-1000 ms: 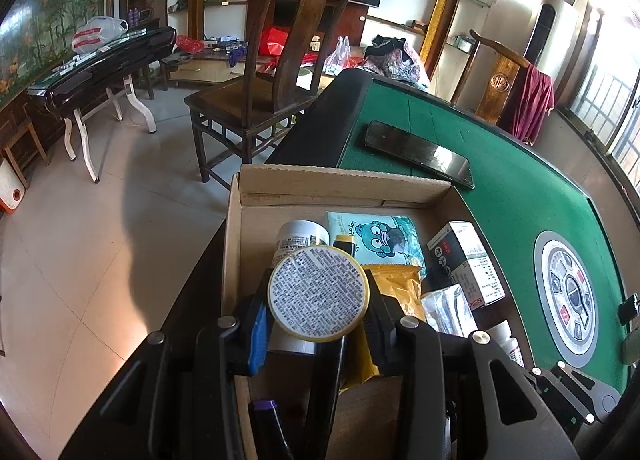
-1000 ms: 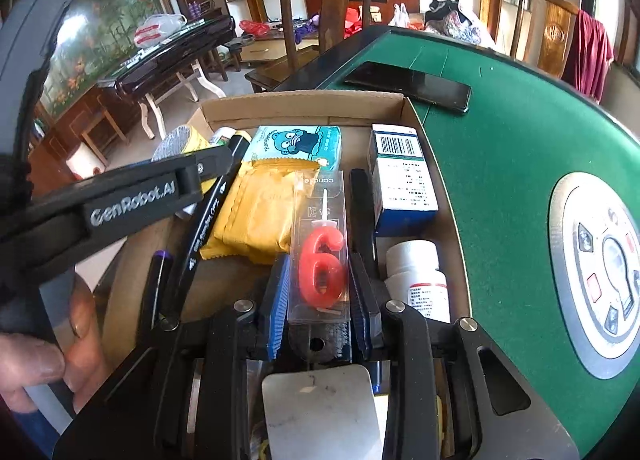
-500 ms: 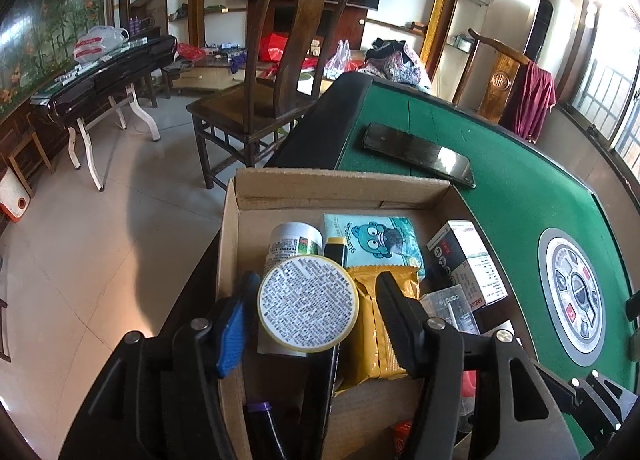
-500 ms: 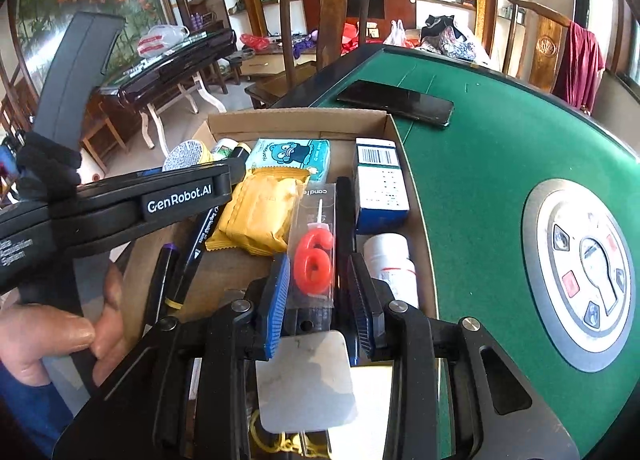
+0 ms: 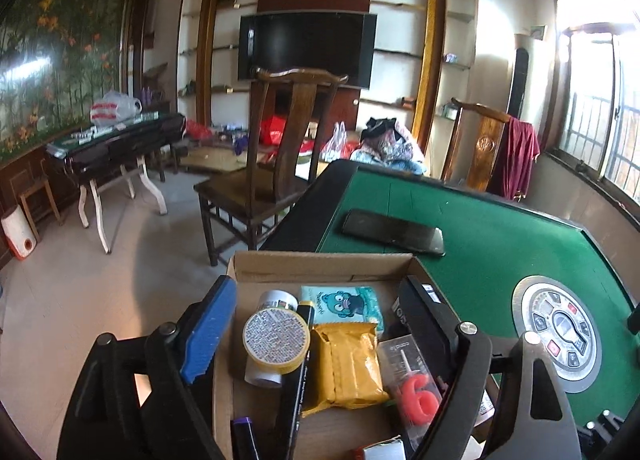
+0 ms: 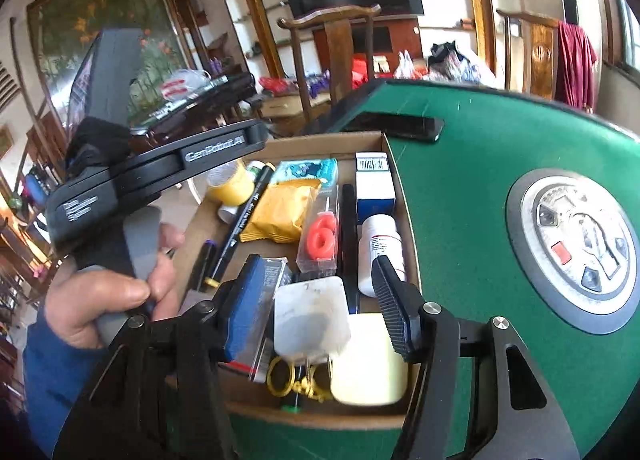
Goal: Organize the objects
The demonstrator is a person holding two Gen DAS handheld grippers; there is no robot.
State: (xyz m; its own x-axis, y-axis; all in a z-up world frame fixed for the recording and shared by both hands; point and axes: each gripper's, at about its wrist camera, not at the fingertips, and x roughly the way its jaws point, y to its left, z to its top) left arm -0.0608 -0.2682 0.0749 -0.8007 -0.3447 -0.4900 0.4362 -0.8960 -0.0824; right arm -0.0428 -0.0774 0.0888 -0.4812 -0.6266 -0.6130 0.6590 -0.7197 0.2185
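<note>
A cardboard box (image 5: 320, 266) (image 6: 324, 140) on the green table holds a yellow round container (image 5: 276, 340) (image 6: 228, 184), a yellow packet (image 5: 346, 364) (image 6: 282, 206), a red "6" candle in a clear case (image 5: 418, 396) (image 6: 320, 236), a black marker (image 6: 244, 216), a blue-white box (image 6: 374, 184) and a white bottle (image 6: 378, 248). My left gripper (image 5: 320, 332) is open and empty above the box. My right gripper (image 6: 320, 308) is open and empty above the box's near end.
A black phone (image 5: 394, 232) (image 6: 394, 125) lies on the green felt (image 5: 500, 220) behind the box. A round control panel (image 5: 560, 330) (image 6: 576, 244) sits mid-table. A wooden chair (image 5: 276, 164) stands off the far edge. A white square and a pale yellow case (image 6: 368, 360) lie near.
My left gripper opened and let go of the yellow round container, which now lies in the box. My right gripper opened, released the candle case and drew back. Both lifted.
</note>
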